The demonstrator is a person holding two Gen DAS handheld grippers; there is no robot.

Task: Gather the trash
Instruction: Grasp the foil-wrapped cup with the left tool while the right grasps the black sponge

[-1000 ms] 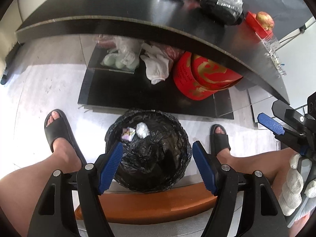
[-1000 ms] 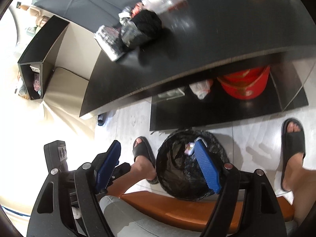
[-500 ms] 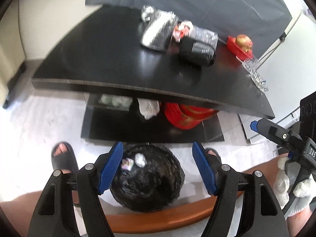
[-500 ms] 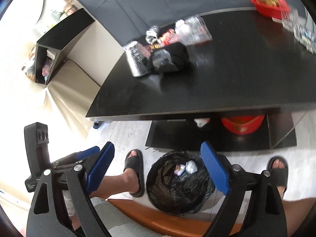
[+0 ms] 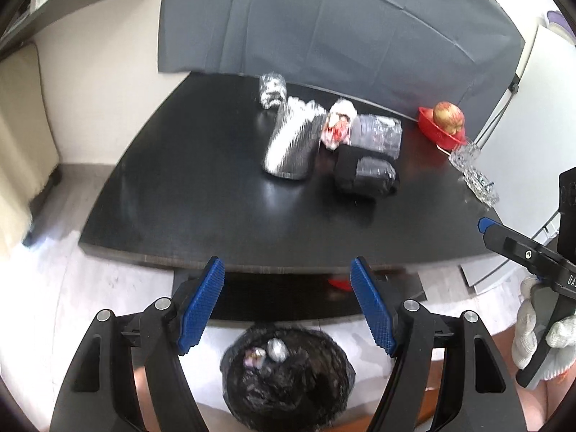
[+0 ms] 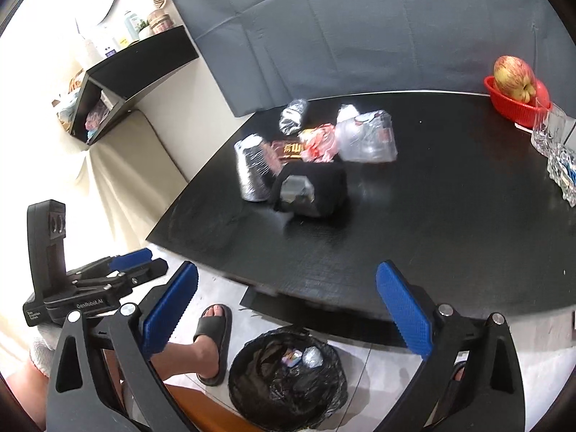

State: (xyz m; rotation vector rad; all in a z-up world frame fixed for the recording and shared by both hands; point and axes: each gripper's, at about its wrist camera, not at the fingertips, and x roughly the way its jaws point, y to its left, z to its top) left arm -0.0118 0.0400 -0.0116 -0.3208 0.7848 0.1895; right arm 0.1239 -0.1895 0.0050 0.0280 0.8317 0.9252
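Behind the black-lined bin (image 6: 288, 378), trash (image 6: 313, 158) clusters mid-counter (image 6: 432, 216). Right gripper (image 6: 288, 313) has just been spreading its jaws, nothing between; left gripper (image 5: 288, 306) also gapes empty.

Glossy black table (image 5: 201, 194) — grey backdrop (image 5: 324, 28) behind; pale floor (image 5: 90, 288), cream wall (image 5: 108, 82)

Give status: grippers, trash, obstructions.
Left gripper open, empty; right gripper empty, fingers just opened wide. Two scraps in bin; trash pile on table. Nothing blocking.
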